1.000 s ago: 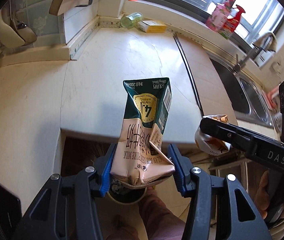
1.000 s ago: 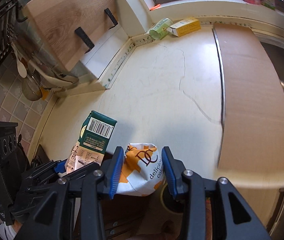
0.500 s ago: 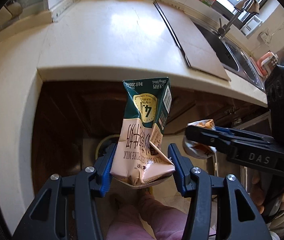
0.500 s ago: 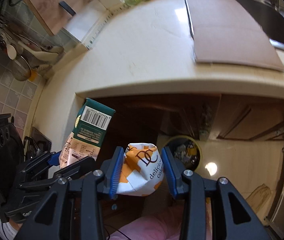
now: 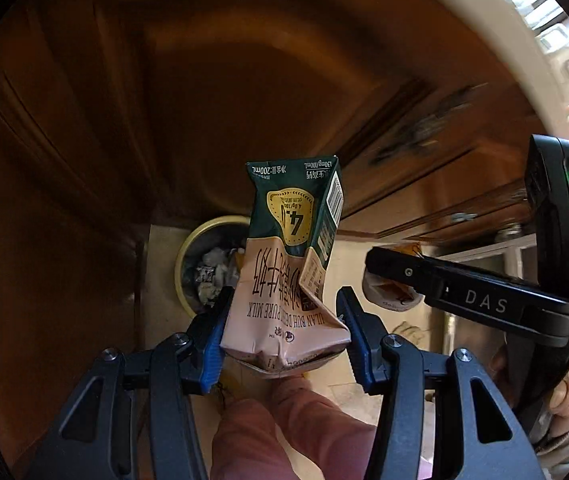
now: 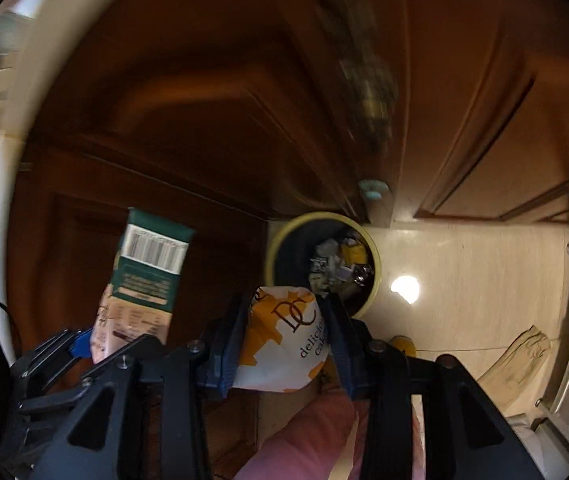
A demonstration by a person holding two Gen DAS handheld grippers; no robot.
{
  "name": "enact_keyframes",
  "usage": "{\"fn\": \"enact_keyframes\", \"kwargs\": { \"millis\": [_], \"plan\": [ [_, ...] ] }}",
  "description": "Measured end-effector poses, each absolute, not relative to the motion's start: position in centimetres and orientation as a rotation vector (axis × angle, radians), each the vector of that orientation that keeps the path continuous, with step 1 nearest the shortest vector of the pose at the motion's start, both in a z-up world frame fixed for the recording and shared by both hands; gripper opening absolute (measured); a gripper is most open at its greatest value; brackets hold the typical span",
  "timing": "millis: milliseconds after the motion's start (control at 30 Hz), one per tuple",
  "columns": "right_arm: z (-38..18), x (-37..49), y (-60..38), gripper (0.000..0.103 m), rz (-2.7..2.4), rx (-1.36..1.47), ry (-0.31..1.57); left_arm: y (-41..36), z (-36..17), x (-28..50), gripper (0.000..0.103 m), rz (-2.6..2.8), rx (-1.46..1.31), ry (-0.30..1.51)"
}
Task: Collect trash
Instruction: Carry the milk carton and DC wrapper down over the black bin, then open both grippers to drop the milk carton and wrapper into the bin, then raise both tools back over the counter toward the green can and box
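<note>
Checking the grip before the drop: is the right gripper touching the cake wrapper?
Touching. The right wrist view shows the right gripper pressing both sides of the cake wrapper.

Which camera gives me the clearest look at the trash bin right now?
The right wrist view: the trash bin shows nearly its whole yellow rim and the crumpled waste inside, only its near edge hidden behind the cake wrapper. In the left wrist view the bin is half hidden behind the milk carton.

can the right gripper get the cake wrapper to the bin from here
Probably yes. The right gripper, shut on the cake wrapper, hangs just short of the open bin on the floor, with nothing between them.
</note>
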State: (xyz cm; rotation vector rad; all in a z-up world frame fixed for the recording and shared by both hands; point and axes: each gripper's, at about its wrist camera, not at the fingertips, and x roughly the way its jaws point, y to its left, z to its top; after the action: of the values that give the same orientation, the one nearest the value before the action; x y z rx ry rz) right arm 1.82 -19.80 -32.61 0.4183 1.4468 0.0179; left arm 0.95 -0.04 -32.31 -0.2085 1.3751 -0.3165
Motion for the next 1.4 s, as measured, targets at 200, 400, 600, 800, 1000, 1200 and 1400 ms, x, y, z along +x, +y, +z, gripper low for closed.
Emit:
{"fn": "enact_keyframes", "kwargs": {
  "millis": [200, 400, 600, 800, 1000, 1200, 1400],
  "plan": [
    [-40.7, 3.0, -19.3, 0.040, -0.015, 0.437, 1.482, 1.4, -40.3, 2.4, 0.049, -0.303, -0.246, 1.436],
    [-45.3, 4.5, -19.5, 0.043, -0.025, 0.506, 1.515, 0.8, -43.7, 3.1, 0.051, -0.283, -0.190, 1.463],
    [-46.1, 5.4, -20.1, 0.049, -0.034, 0.546, 1.511, 1.8, -45.0, 3.6, 0.063, -0.226, -0.216, 1.494],
    [-44.0, 4.9, -20.4, 0.049, -0.025, 0.548, 1.500, 1.9, -42.7, 4.0, 0.063, -0.208, -0.233, 1.479],
    [-39.6, 3.9, -20.6, 0.049, -0.020, 0.527, 1.480, 1.2, -37.7, 3.7, 0.063, -0.218, -0.225, 1.447],
    [-33.0, 2.5, -20.3, 0.049, -0.027, 0.502, 1.447, 1.1, -31.0, 2.9, 0.063, -0.240, -0.216, 1.411],
    [-24.8, 1.4, -19.3, 0.049, -0.022, 0.462, 1.394, 0.6, -23.3, 1.9, 0.063, -0.283, -0.192, 1.349]
  ]
}}
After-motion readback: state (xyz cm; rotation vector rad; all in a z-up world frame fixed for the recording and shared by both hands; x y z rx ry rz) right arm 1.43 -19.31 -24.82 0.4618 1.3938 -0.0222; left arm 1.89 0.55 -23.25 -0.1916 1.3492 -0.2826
